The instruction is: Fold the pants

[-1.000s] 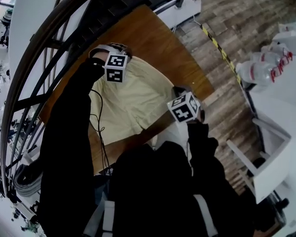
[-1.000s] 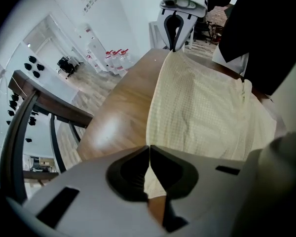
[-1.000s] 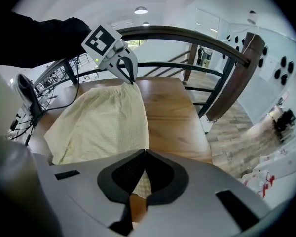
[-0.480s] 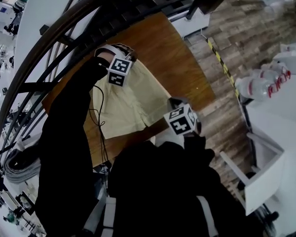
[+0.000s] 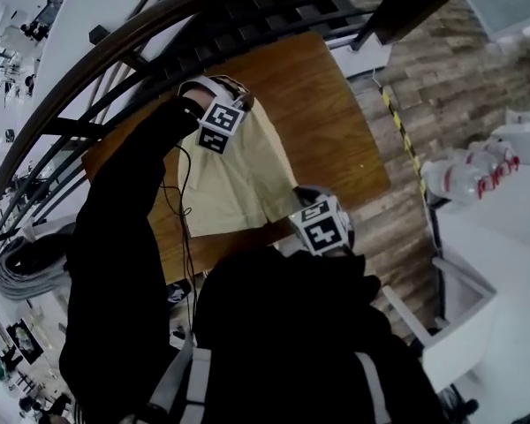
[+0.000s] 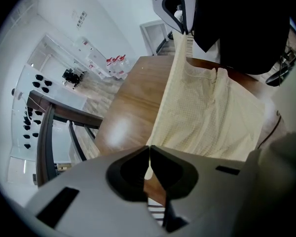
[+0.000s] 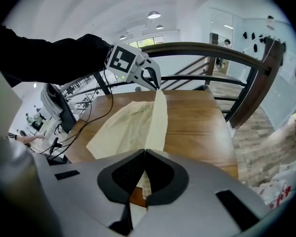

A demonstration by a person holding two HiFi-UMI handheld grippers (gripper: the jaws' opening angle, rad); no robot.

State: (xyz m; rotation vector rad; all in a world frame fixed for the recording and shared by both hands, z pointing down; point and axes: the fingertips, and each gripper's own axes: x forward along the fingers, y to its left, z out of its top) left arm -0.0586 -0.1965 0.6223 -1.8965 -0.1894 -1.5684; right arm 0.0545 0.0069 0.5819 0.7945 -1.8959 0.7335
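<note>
Pale yellow pants (image 5: 234, 179) lie on a brown wooden table (image 5: 327, 104), with one long edge lifted off it. At the far end of that edge, my left gripper (image 5: 246, 104) is shut on the cloth. At the near end my right gripper (image 5: 299, 198) is shut on it too. Between the two, the held edge hangs as a taut strip. The left gripper view has its jaws (image 6: 149, 154) pinching the pants (image 6: 207, 112), and the right gripper (image 6: 180, 6) holds the far corner. In the right gripper view its closed jaws (image 7: 144, 157) grip the pants (image 7: 133, 122) below the left gripper (image 7: 150, 75).
A dark curved stair railing (image 5: 115, 51) runs behind the table. Black cables (image 5: 181, 210) trail over the table's left side. White bottles with red caps (image 5: 468, 170) stand on a white table (image 5: 503, 263) at the right. Striped tape (image 5: 402, 131) marks the wood floor.
Both grippers have risen with the pants' edge still pinched. The right gripper has come closer to me. The spread cloth looks narrower as the lifted side draws over the rest.
</note>
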